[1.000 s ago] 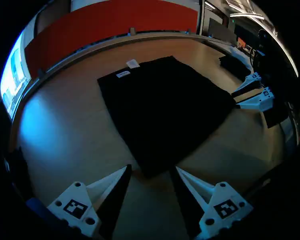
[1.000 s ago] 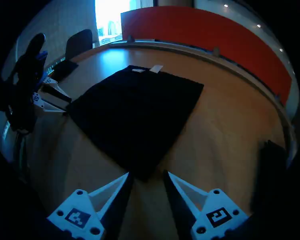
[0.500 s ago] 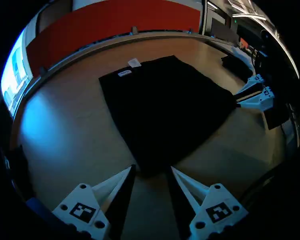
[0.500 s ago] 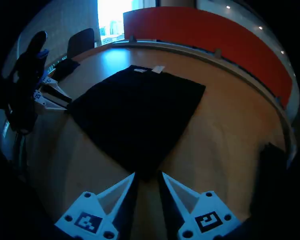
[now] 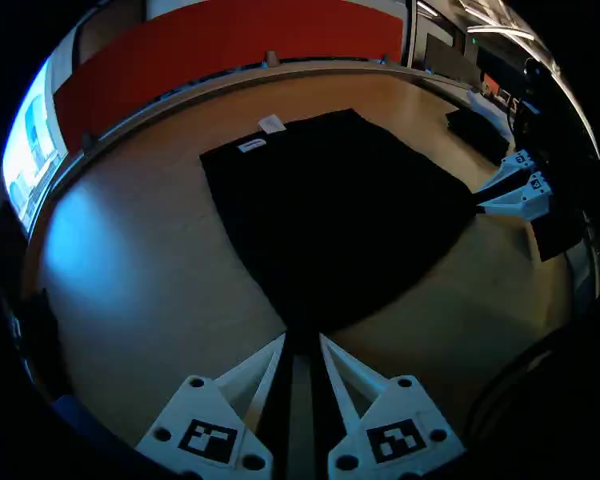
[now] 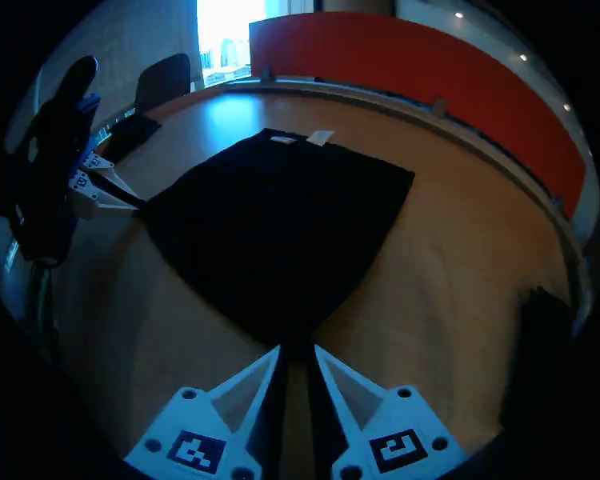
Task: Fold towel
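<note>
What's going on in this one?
A person is working two handheld grippers on a black towel spread flat on a wooden table. The left claw is pinched on one near corner of it, and the right claw on the neighbouring corner. The cloth lies unfolded, with white tags at its far edge, so the fold itself has not yet begun.

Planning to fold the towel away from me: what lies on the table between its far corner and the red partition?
Bare wooden table runs from the towel to the red partition, plain in the left and right gripper views.
</note>
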`<state>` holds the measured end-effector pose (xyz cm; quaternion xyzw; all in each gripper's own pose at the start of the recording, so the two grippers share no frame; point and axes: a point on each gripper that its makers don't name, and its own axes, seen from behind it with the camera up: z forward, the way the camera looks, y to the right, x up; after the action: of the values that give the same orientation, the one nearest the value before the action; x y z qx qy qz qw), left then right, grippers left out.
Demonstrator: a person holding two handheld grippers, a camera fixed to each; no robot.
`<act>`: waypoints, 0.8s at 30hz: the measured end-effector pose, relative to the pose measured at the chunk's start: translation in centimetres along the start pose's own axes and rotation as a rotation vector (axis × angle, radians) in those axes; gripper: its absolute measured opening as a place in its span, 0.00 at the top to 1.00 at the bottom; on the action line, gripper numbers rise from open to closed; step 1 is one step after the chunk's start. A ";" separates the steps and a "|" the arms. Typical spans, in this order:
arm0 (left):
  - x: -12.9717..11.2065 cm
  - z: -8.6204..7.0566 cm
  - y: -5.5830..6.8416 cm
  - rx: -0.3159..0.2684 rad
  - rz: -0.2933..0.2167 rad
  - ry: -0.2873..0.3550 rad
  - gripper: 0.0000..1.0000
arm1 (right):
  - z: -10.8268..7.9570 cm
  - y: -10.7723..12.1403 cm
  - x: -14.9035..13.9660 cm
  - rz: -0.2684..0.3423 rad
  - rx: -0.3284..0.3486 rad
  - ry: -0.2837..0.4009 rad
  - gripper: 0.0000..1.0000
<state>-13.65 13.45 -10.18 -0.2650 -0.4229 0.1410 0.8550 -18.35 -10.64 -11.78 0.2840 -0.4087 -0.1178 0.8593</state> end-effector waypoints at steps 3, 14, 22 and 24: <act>0.0 0.0 0.1 0.003 0.000 -0.001 0.88 | -0.1 0.0 0.1 0.000 0.000 0.000 0.86; -0.1 -0.5 1.0 -0.031 -0.034 0.000 0.89 | -0.6 0.2 0.6 0.024 0.000 0.012 0.88; 0.6 -1.1 1.0 -0.033 -0.055 0.010 0.89 | -1.3 0.1 1.5 0.023 0.006 0.035 0.88; 0.9 -1.4 0.9 -0.034 -0.063 0.014 0.89 | -1.5 0.0 1.9 0.020 0.007 0.042 0.88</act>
<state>-12.02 14.13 -10.79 -0.2668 -0.4273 0.1049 0.8574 -15.95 -10.84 -11.33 0.2855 -0.3937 -0.1018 0.8679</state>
